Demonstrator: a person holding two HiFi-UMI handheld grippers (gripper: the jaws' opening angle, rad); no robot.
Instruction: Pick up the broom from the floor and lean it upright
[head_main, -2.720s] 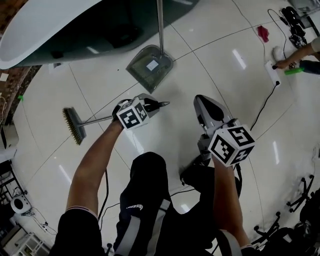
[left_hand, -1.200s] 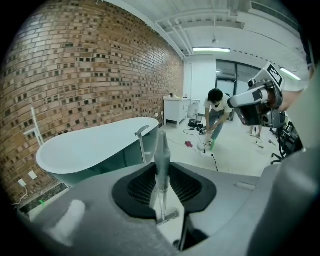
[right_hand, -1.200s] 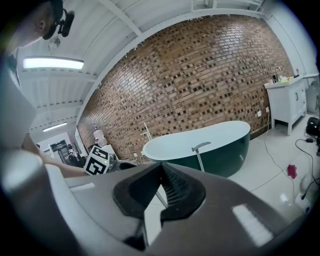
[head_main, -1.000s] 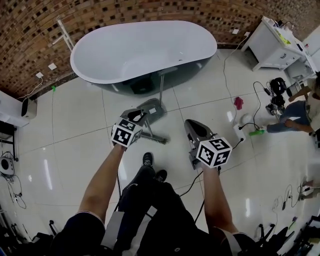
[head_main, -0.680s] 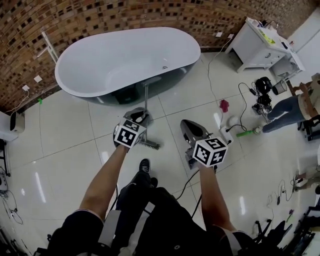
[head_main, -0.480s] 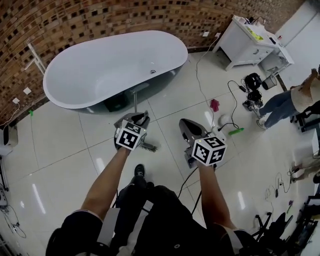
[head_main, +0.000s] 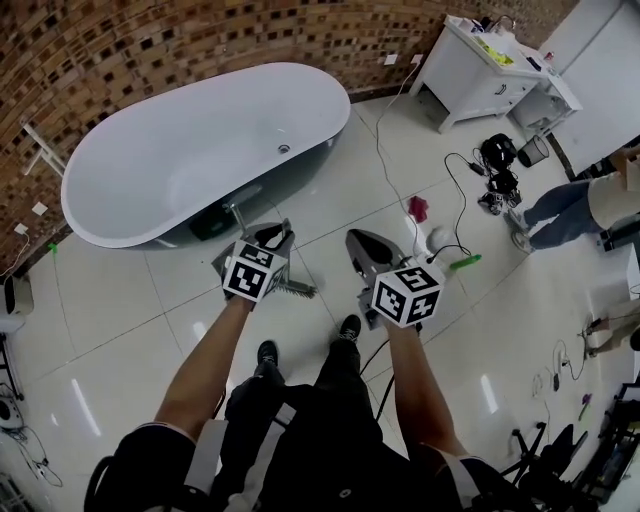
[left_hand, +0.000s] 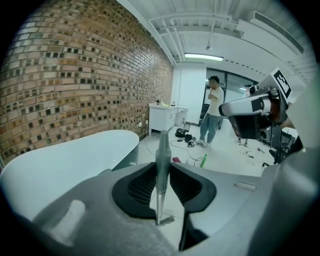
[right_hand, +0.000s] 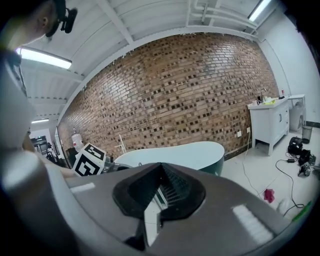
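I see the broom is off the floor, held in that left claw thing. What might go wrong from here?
1. Only the left gripper clamps the thin broom handle. The brush head sits well below the grip, so the broom may swing or slip through the pads.
2. The bathtub has a smooth, curved rim, so a broom leaned there might slide and fall.
3. A black cable trails by the person's feet, which looks like a possible trip hazard.

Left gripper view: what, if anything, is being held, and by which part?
The left gripper holds the broom. Its tongs are closed on the thin handle near its top end, with the brush head below.
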